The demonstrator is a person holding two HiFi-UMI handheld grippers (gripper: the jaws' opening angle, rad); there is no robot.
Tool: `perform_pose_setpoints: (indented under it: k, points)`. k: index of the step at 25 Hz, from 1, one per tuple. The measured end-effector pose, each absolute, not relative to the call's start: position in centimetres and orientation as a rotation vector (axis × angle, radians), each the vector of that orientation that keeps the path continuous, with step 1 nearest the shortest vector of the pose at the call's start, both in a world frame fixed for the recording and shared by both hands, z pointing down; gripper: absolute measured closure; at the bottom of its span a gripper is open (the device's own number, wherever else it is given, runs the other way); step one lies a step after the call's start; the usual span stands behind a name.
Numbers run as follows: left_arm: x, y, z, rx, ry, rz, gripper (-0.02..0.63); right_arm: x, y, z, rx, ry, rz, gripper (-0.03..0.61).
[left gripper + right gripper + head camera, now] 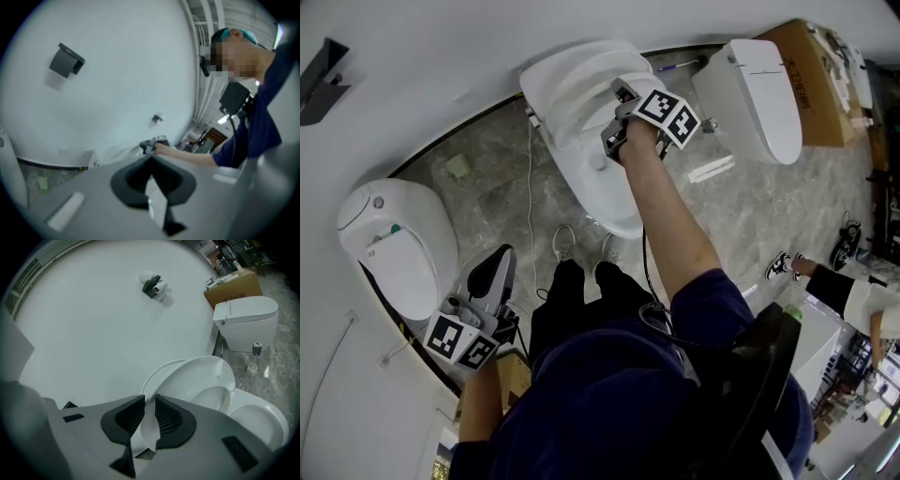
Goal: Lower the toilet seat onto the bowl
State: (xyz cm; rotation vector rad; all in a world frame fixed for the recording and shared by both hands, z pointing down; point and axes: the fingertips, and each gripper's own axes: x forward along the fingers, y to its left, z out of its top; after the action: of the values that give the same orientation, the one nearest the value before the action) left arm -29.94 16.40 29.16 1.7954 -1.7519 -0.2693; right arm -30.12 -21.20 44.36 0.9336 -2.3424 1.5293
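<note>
The right gripper (615,141) is at the edge of the raised toilet seat (577,89), above the bowl (614,211); the left gripper (492,281) hangs low, beside a second toilet (394,239); a third toilet (750,94) stands at the right.

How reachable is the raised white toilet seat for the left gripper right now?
Probably not: the left gripper hangs back by the person's side, far short of the raised white toilet seat, whose rim the right gripper grips.

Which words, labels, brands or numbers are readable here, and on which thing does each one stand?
Cardboard box: dark print on its side, too blurred to read.
Right marker cube, left marker cube: square patterns only, no words.
Nothing else shows readable text.
</note>
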Motion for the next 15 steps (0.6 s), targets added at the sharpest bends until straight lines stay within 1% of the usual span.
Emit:
perform_pose_setpoints:
  k: [15]
  points:
    - [-23.9, 14.1, 27.8, 1.931, -1.624, -0.233, 0.615, -20.2, -14.8, 44.5, 0.863, -2.336, 1.657, 0.517]
